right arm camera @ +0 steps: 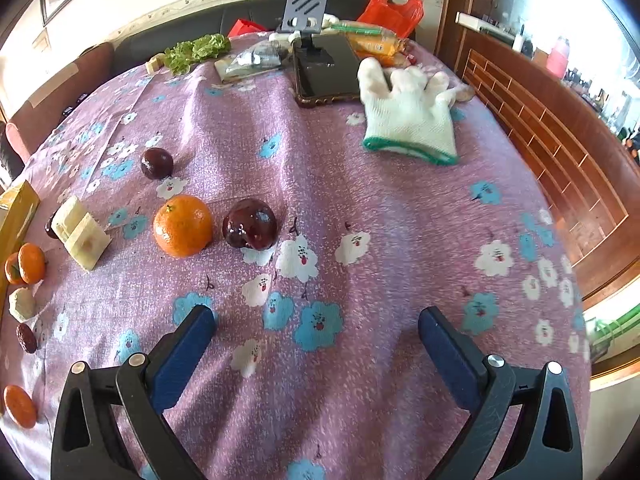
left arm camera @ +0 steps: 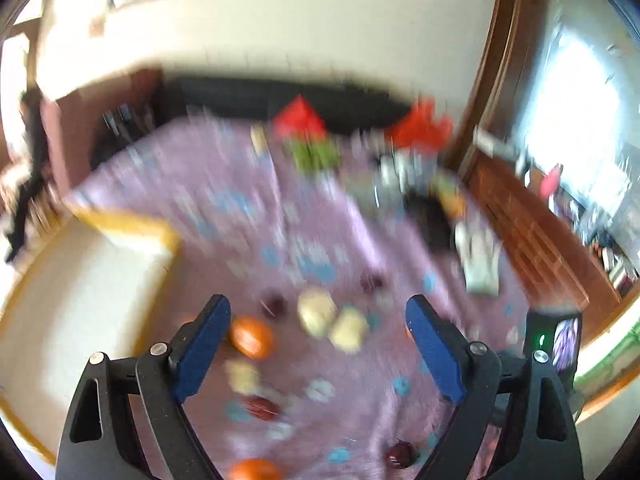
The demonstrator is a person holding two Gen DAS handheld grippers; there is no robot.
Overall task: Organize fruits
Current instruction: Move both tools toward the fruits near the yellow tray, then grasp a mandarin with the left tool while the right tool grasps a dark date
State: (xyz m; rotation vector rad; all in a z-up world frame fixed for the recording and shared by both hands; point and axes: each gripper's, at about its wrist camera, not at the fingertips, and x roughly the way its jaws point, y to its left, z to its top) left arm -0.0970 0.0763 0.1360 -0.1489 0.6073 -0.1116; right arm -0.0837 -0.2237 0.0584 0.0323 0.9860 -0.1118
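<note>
Fruits lie scattered over the pink flowered tabletop [right arm camera: 360,208], and none looks gathered yet, so the sorting seems to be at its very start. In the right wrist view, a large orange [right arm camera: 183,225] sits left of centre with a dark plum [right arm camera: 250,224] just beside it, and a smaller plum [right arm camera: 157,163] lies further up and to the left. Two pale cut chunks [right arm camera: 80,232] rest near the left edge, with small tangerines [right arm camera: 25,269] below them, a pale peeled piece [right arm camera: 22,304], a dark date-like fruit [right arm camera: 26,338], and another tangerine [right arm camera: 19,406] in the lower left corner.

A yellow-rimmed white tray [left arm camera: 80,300] fills the left of the left wrist view; it is probably the destination, though motion blur makes that view hard to read, and nothing can be made out inside it.

The right gripper [right arm camera: 316,320] hovers low over bare cloth with its fingers spread wide and nothing between them. The left gripper [left arm camera: 318,312] is likewise spread and empty, aimed at the blurred cluster of pale and orange pieces.

A white glove [right arm camera: 408,120], a phone [right arm camera: 328,68], lettuce [right arm camera: 196,52] and red bags [right arm camera: 392,8] sit in the upper frame, apart from the fruit. Every piece is still left to collect.
</note>
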